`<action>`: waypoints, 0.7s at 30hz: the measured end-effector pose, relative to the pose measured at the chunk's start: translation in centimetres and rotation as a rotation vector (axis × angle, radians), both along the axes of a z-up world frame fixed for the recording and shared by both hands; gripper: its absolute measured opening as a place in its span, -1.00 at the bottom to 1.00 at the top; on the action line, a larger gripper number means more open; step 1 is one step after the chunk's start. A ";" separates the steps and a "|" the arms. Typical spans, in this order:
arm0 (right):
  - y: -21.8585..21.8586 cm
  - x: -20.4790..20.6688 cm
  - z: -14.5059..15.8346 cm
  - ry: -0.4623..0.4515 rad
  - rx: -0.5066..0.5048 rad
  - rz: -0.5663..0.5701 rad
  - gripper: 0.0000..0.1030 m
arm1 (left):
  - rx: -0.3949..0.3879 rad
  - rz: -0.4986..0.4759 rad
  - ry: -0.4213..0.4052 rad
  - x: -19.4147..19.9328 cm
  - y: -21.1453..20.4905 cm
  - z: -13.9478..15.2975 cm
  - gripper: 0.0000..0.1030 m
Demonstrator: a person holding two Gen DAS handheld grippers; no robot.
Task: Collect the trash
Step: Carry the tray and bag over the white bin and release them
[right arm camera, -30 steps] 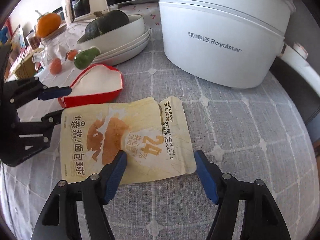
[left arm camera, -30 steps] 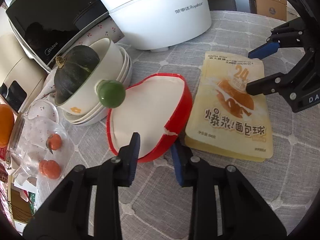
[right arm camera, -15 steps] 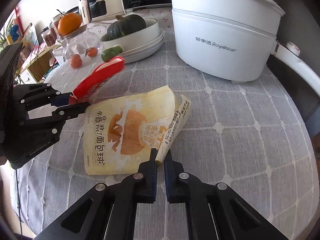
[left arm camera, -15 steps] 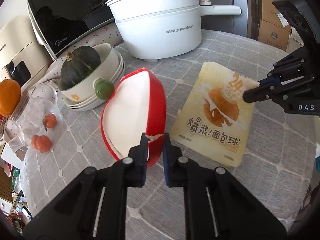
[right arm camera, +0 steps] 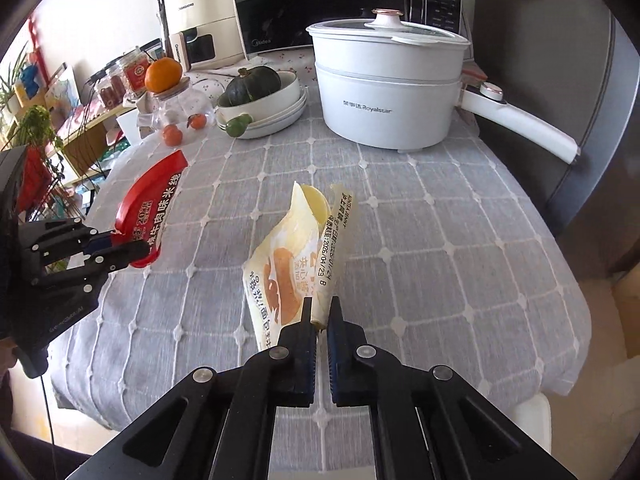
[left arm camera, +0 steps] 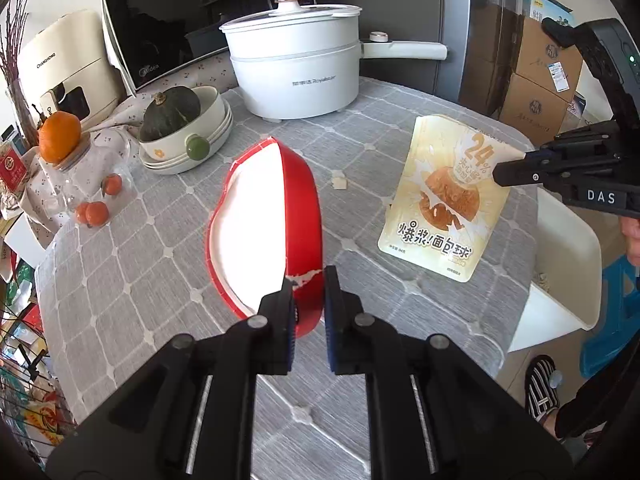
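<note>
- Both hands loaded: left gripper (left arm camera: 307, 300) clamped on the torn edge of the red wrapper (left arm camera: 276, 224), right gripper (right arm camera: 320, 316) pinched tight on a corner of the yellow snack pouch (right arm camera: 288, 268).
- Red wrapper hangs off the left claw, lifted above the grey tablecloth (left arm camera: 160, 260), white lining facing the left camera, printed red side facing the right camera.
- Yellow pouch dangles from the right claw, clear of the table, curled and partly folded on itself.
- Handling guess: both are thin, light, floppy film; no weight, but slick and easily torn. Red one is already ripped just where the pads bite, so it could tear further or slip. Grip further in from the rip looks safer.
- Pouch looks empty and flat; corner grip fine, though it will swing and twist when carried.
- Small white scrap (left arm camera: 339, 182) lies on the cloth between the two wrappers, likely more trash.
- White bin-like container (left arm camera: 568, 264) sits off the table edge near the right gripper; its inside is mostly cut off, can't confirm what it is.
- Pot (right arm camera: 388, 96), bowls with a squash (right arm camera: 256, 84) well behind, untouched.
- Pad contact on the pouch is partly hidden by the fingers.
</note>
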State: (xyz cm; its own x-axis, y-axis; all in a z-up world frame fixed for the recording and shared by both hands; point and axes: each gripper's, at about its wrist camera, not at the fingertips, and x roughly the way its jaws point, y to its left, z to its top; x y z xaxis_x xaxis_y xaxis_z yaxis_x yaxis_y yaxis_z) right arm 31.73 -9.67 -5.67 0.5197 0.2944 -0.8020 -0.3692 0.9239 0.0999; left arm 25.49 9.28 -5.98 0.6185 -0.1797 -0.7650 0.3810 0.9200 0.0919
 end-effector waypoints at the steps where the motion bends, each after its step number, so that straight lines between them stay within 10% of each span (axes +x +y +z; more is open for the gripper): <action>1: -0.4 -0.7 0.1 -0.002 -0.001 -0.005 -0.90 | -0.002 0.000 0.002 -0.7 -0.4 0.2 -0.74; 21: -8.3 -10.4 2.4 -0.033 0.046 -0.135 -0.90 | -0.143 -0.087 0.006 -10.0 -6.9 1.6 -0.74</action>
State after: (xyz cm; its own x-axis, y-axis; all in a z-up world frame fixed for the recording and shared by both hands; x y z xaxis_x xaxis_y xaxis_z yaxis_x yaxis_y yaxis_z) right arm 21.30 -17.93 -3.27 0.5830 0.2561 -0.7711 -0.2458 0.9601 0.1331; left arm 15.46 2.36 -4.37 0.5916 -0.3394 -0.7313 0.4599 0.8871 -0.0397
